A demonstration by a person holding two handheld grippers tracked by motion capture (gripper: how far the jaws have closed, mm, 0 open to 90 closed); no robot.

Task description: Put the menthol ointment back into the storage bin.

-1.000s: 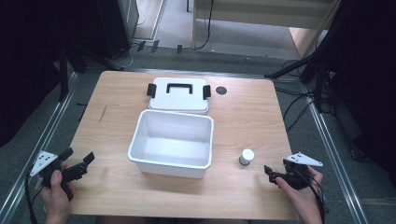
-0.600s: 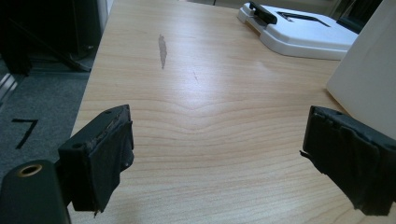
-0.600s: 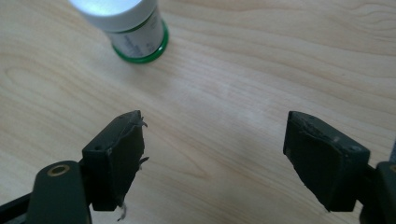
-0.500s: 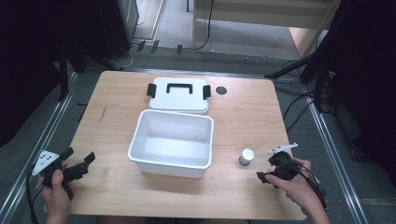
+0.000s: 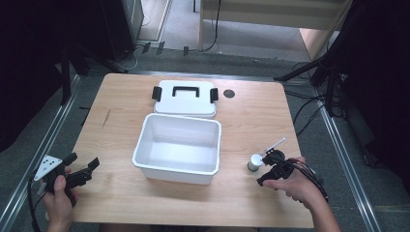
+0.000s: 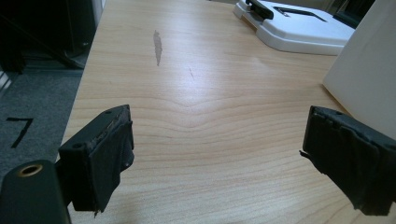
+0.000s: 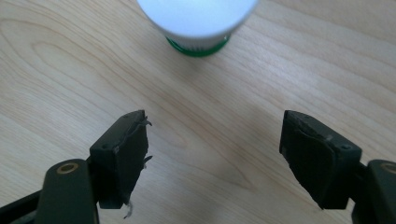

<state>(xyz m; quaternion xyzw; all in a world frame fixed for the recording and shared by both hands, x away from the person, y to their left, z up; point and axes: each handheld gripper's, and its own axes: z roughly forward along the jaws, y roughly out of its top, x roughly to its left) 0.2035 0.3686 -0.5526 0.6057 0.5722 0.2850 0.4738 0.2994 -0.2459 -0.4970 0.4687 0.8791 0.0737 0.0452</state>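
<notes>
While the right tongs (image 5: 264,168) sit wide open and empty just short of the bottle (image 5: 254,162), nothing is gripped yet. Bottle stands on the surface (image 5: 251,111) at 3 o'clock of the bin (image 5: 177,169); lid (image 5: 185,96) off at 12. Left tongs (image 5: 83,168) open, idle. Grasp and placing remain.

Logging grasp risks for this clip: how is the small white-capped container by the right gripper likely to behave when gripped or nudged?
The small container stands upright on the table, so a sideways nudge might tip it, and being round it could then roll. Its smooth white cap may slip between pads. The right gripper, open and just short of it, looks wide enough to straddle it.
</notes>
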